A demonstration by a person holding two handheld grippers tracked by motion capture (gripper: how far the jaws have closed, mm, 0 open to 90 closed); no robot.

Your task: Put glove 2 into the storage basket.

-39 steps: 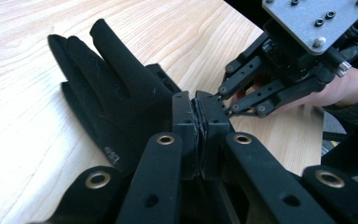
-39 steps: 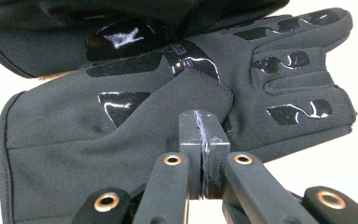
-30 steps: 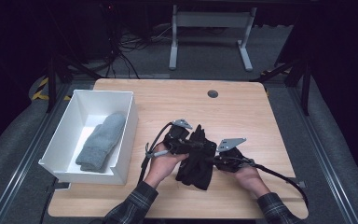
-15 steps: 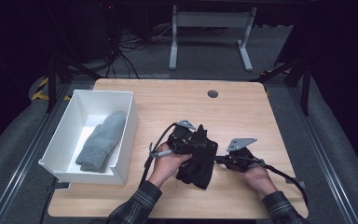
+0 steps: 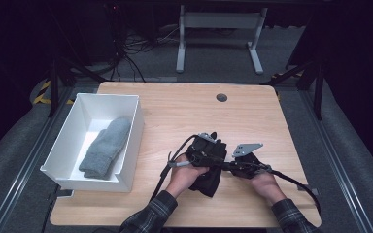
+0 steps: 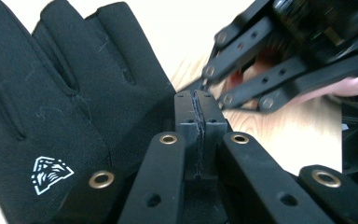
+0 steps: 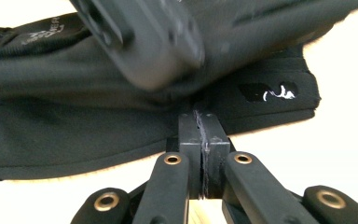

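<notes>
Nearest the person, at the front middle of the worktop (image 5: 184, 109), lies a black glove (image 5: 208, 167), well to the right of the white bin (image 5: 131, 145). The left gripper (image 5: 212, 148) sits on top of the glove, its jaws pressed together; in the left gripper view a thin black edge seems caught between them, so it looks to be pinching glove fabric beside the glove's fingers. The right gripper (image 5: 226, 165) meets the glove from its right side, jaws likewise pressed together against the cuff edge, apparently nipping the cloth.

The glove looks light, limp and thin: it will drape and fold, not hold shape, so a pinch at the cuff hem or a fingertip should serve best.

Left of the glove, the white bin holds a grey knitted mitten (image 5: 104, 148). Beyond the glove the pale wood runs bare to a cable grommet (image 5: 221, 97); past that, dark floor, cables and a white desk frame (image 5: 218, 34).
</notes>
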